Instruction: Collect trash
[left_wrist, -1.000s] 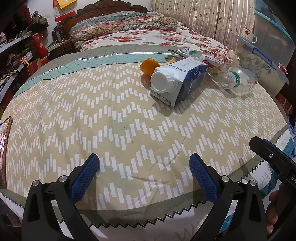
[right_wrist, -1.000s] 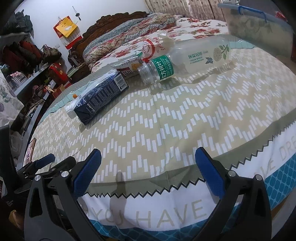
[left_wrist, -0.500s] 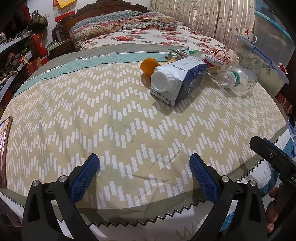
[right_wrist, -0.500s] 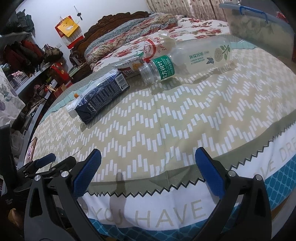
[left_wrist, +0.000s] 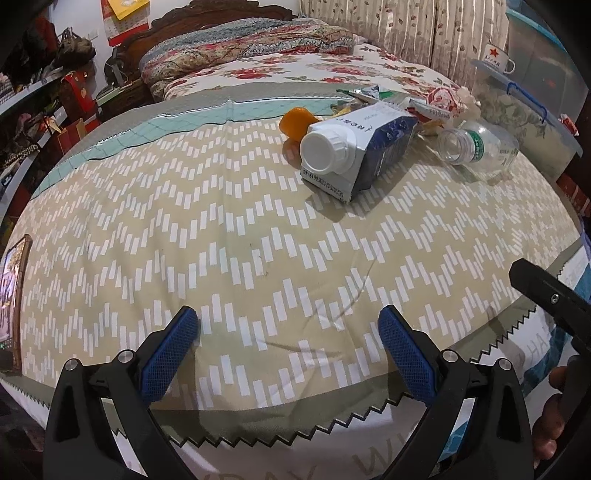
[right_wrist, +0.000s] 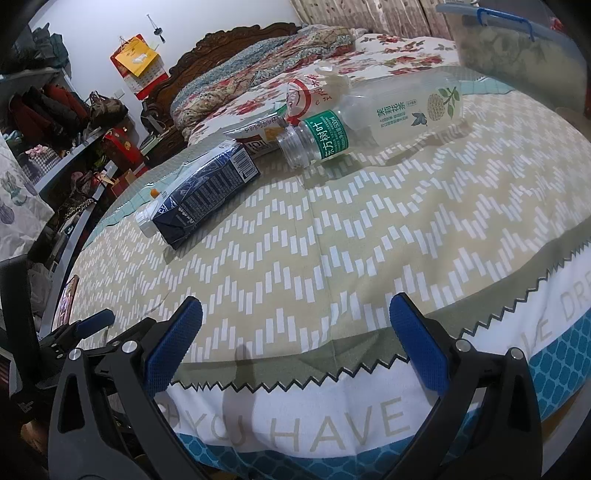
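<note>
Trash lies on a bed with a beige zigzag quilt (left_wrist: 184, 221). A dark blue drink carton (left_wrist: 354, 147) (right_wrist: 207, 195) with a white cap lies on its side. Behind it sit an orange peel (left_wrist: 297, 120) and crumpled wrappers (left_wrist: 417, 103) (right_wrist: 258, 138). To the right an uncapped clear plastic bottle (left_wrist: 480, 146) (right_wrist: 376, 118) with a green label lies flat. My left gripper (left_wrist: 288, 339) hangs open over the quilt's near edge, well short of the carton. My right gripper (right_wrist: 295, 332) is open too, nothing between its fingers, at the foot of the bed.
Lidded clear storage boxes (left_wrist: 524, 122) (right_wrist: 509, 40) stand at the bed's right side, one with a mug (left_wrist: 496, 61) on it. Floral pillows and a carved headboard (right_wrist: 236, 40) lie beyond. Cluttered shelves (right_wrist: 66, 122) run along the left. A framed picture (left_wrist: 13, 299) sits at the quilt's left edge.
Both grippers have crept slightly forward toward the trash; both stay open and nothing on the bed has moved.
</note>
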